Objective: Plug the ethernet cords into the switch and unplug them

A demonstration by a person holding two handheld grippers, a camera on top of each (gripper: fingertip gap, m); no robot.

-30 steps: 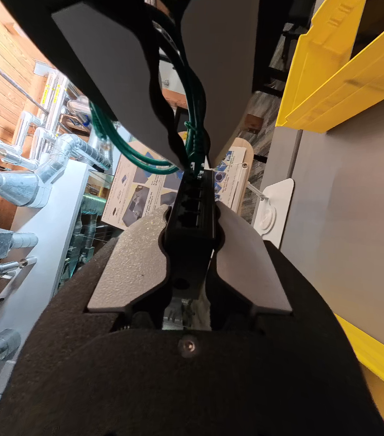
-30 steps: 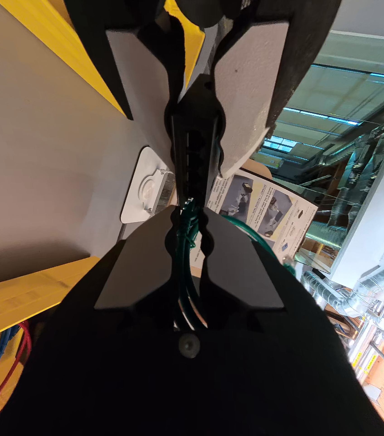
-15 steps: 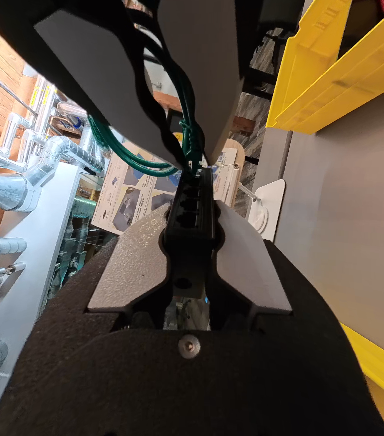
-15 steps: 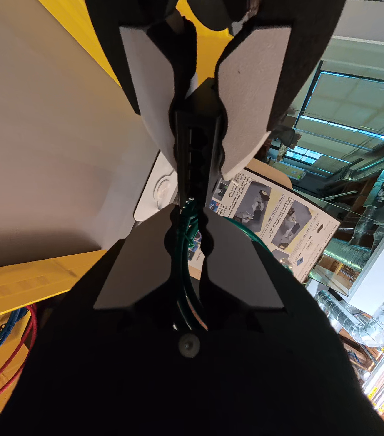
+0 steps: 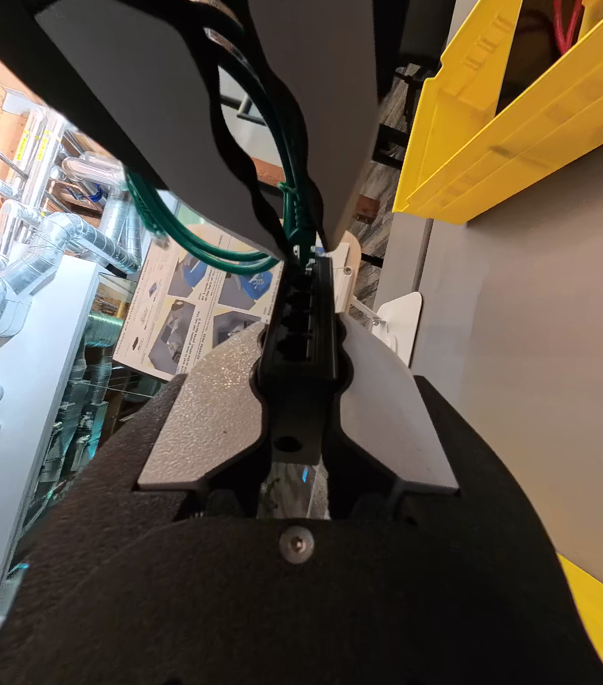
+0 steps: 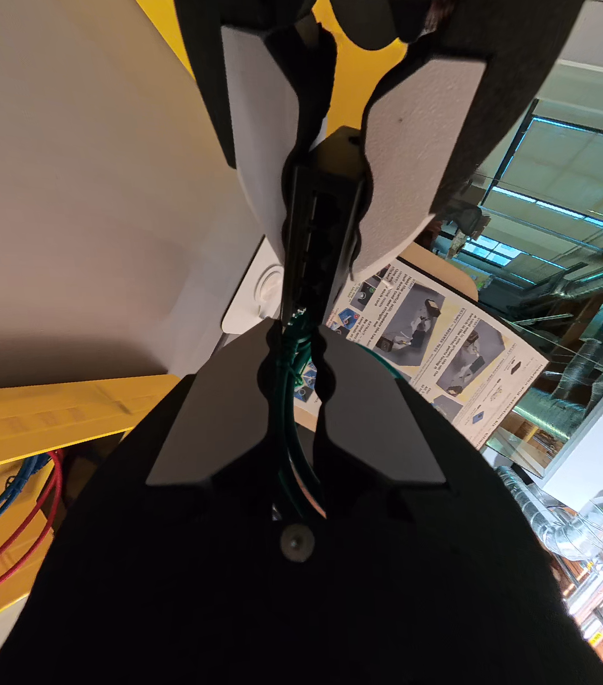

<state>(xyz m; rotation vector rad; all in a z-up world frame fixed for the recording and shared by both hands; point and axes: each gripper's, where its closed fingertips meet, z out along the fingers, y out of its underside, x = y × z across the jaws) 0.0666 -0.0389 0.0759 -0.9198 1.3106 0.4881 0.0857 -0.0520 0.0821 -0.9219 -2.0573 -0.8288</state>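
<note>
Switch [image 5: 302, 333] sits mid-frame, clamped in the left gripper [image 5: 298, 356]; it looks rigid and light. Right gripper [image 6: 294, 356] pinches the green cord [image 6: 292, 374] at its stiffer boot just behind the plug, a better hold than the floppy cable.

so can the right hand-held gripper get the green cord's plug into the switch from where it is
Probably yes. The right hand-held gripper is shut on the green cord, whose plug tip sits at the end port of the switch. The left hand-held gripper clamps the switch's far end, leaving that port uncovered.
</note>
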